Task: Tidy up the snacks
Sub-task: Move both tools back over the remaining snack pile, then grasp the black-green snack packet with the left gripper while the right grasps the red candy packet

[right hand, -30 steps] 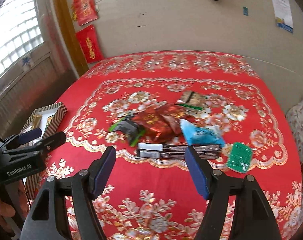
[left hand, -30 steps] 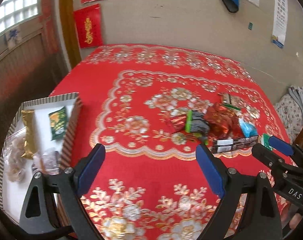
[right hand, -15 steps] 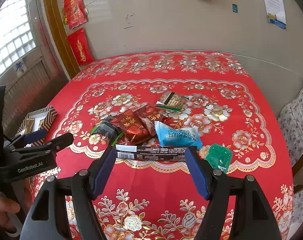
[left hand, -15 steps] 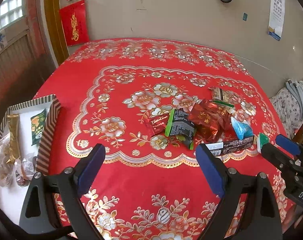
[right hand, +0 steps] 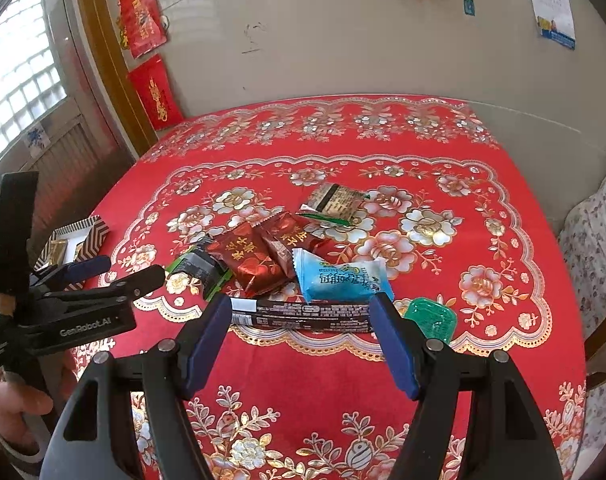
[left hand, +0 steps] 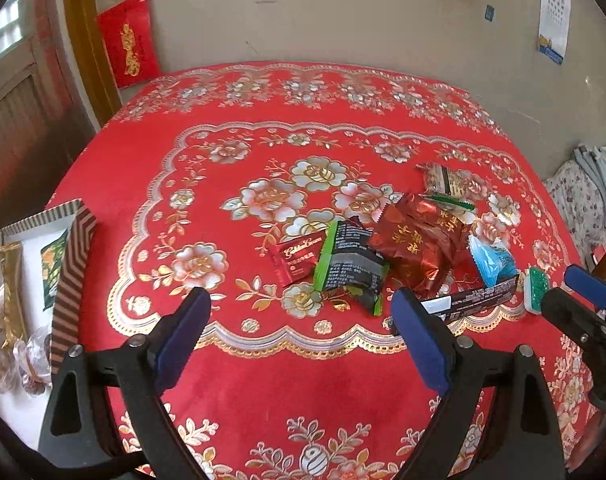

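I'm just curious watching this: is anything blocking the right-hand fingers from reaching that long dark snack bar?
Nothing visible. The right gripper is open, and the long dark bar lies just beyond its fingers on the tablecloth. Only the blue packet overlaps the bar's far edge.

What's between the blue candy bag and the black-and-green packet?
The shiny red packets lie between the blue candy bag and black-and-green packet, clearest in the right wrist view.

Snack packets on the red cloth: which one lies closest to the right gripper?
The long dark chocolate bar. It lies crosswise just beyond the open right gripper, nearer than the light blue packet and the red packets behind it.
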The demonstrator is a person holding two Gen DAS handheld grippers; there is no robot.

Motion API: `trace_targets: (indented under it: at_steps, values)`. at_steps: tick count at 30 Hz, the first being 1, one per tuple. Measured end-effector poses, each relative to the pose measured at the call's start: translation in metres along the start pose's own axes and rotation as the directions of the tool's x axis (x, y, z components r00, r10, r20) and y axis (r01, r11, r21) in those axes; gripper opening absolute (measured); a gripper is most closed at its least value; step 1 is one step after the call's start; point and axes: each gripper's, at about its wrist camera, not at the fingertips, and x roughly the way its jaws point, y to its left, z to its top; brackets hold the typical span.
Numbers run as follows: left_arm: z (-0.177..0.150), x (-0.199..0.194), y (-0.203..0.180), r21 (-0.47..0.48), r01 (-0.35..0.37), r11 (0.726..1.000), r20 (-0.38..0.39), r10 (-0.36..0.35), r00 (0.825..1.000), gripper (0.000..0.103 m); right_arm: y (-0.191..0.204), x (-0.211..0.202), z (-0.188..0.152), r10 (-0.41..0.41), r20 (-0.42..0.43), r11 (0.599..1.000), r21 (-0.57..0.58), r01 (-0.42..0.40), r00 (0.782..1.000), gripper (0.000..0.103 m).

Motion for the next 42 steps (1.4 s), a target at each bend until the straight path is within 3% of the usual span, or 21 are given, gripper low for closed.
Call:
trace_targets:
  at_steps: [14,21,27,34,42]
  values:
    - [0.019,0.05,-0.018,0.043,0.086,0.995,-0.103,-0.081,0.991,0.092,-0.007,0.006,-0.002,0.017,-0.02,1.0,0.016,-0.017,1.0,0.072]
    - [0.024,0.074,-0.012,0.053,0.053,0.997,-0.145,-0.045,0.988,0.092,-0.003,0.01,0.002,0.019,-0.026,1.0,0.005,-0.019,0.999,0.072]
    - [0.025,0.077,0.019,0.011,-0.005,1.0,-0.151,0.006,0.989,0.092,0.016,0.028,0.02,0.079,-0.047,0.993,-0.078,-0.083,0.996,0.072]
    - [0.029,0.056,0.054,-0.063,-0.002,0.998,-0.102,-0.005,0.995,0.092,0.034,0.066,0.044,0.205,-0.123,0.973,-0.084,-0.216,0.971,0.072]
    - [0.038,0.048,0.046,0.031,0.0,1.0,-0.086,0.003,0.996,0.092,0.03,0.105,0.048,0.311,-0.194,0.95,0.038,-0.309,0.93,0.072]
